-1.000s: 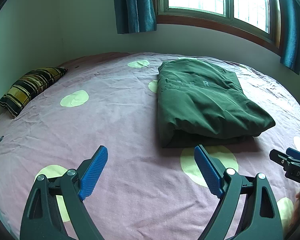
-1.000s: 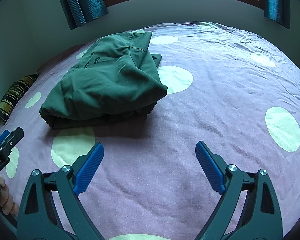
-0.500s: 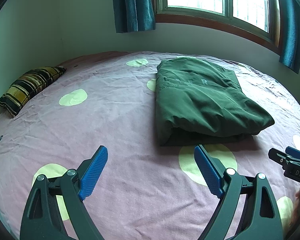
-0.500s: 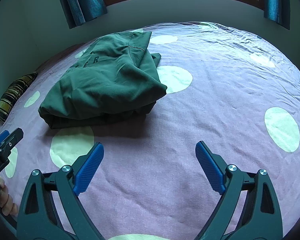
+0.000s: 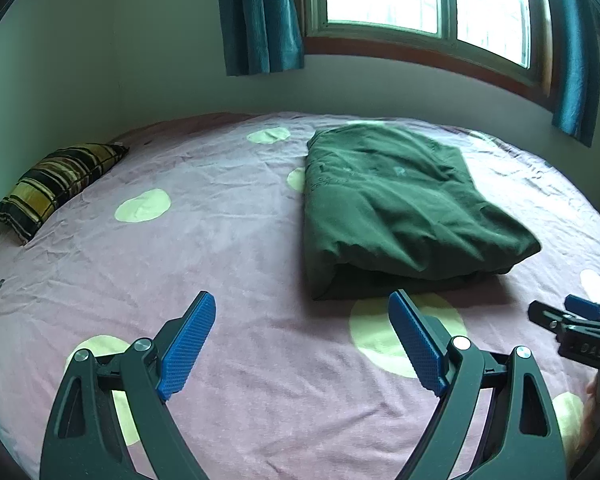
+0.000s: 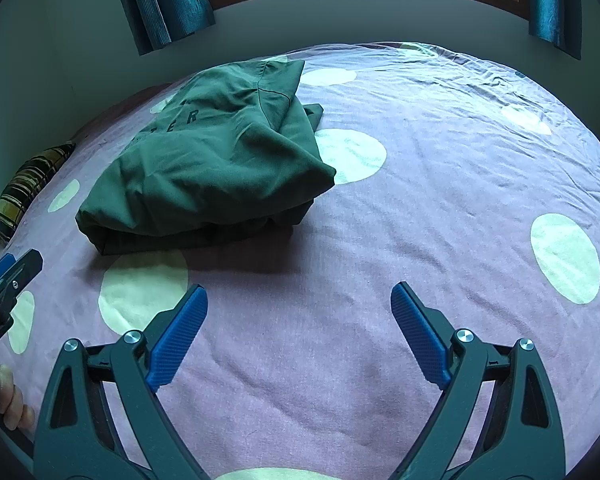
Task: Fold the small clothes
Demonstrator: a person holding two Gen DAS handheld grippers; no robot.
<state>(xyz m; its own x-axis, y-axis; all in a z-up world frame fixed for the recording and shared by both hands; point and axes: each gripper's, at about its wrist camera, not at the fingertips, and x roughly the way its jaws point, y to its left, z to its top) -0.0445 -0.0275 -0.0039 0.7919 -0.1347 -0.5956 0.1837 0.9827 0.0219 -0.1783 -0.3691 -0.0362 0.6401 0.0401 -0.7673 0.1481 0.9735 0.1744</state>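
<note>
Just folded green top (image 5: 396, 208) on bed (image 5: 228, 248)

Bed (image 5: 228, 248) fills the room – mauve sheet with pale green dots, wrinkled. Striped yellow-black pillow (image 5: 56, 184) at the far left edge by the wall. Pale walls (image 5: 100, 60), wood-framed window (image 5: 424, 0) with bright daylight, teal curtains (image 5: 260, 16) either side.

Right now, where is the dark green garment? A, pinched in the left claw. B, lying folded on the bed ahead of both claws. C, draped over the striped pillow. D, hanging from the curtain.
B: the green garment lies folded on the dotted bedsheet, untouched by either open claw.
</note>
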